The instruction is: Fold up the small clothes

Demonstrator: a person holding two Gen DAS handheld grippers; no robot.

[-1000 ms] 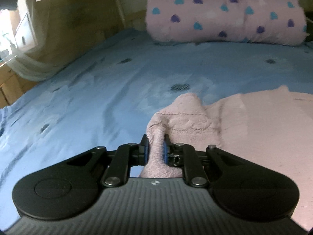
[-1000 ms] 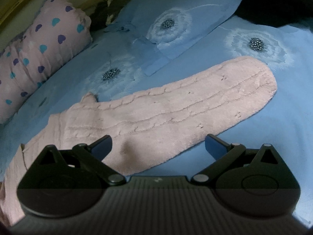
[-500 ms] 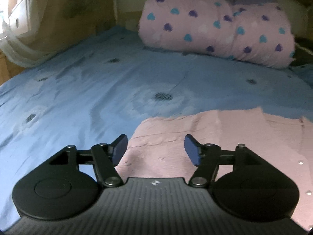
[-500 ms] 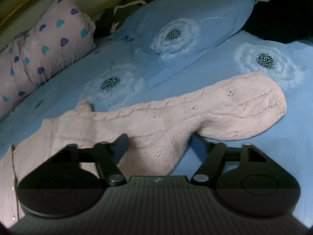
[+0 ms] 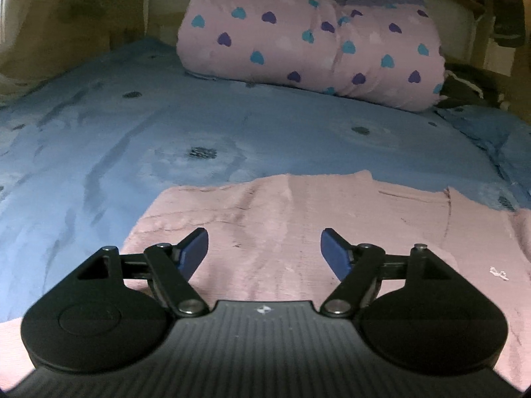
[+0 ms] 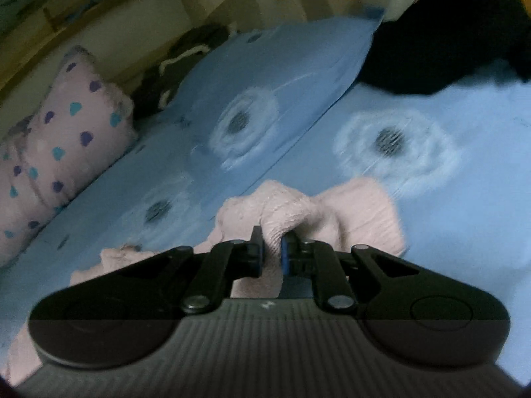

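Observation:
A pale pink knitted garment (image 5: 298, 219) lies flat on the blue bed sheet (image 5: 132, 139) in the left wrist view. My left gripper (image 5: 264, 248) is open and empty just above the flat cloth, which fills the space between its blue pads. In the right wrist view my right gripper (image 6: 272, 248) is shut on a bunched fold of the garment's long sleeve (image 6: 292, 212) and lifts it off the sheet. The sleeve's end (image 6: 371, 209) hangs beyond the fingers.
A rolled pink blanket with hearts (image 5: 312, 39) lies across the far end of the bed and shows again in the right wrist view (image 6: 66, 146). A blue flowered pillow (image 6: 265, 99) and a black cloth heap (image 6: 448, 49) lie beyond the sleeve. Wooden walls surround the bed.
My left gripper let go of the bunched cloth and opened wide, and the cloth now lies flat. My right gripper closed on the sleeve and raised it, bunching it up.

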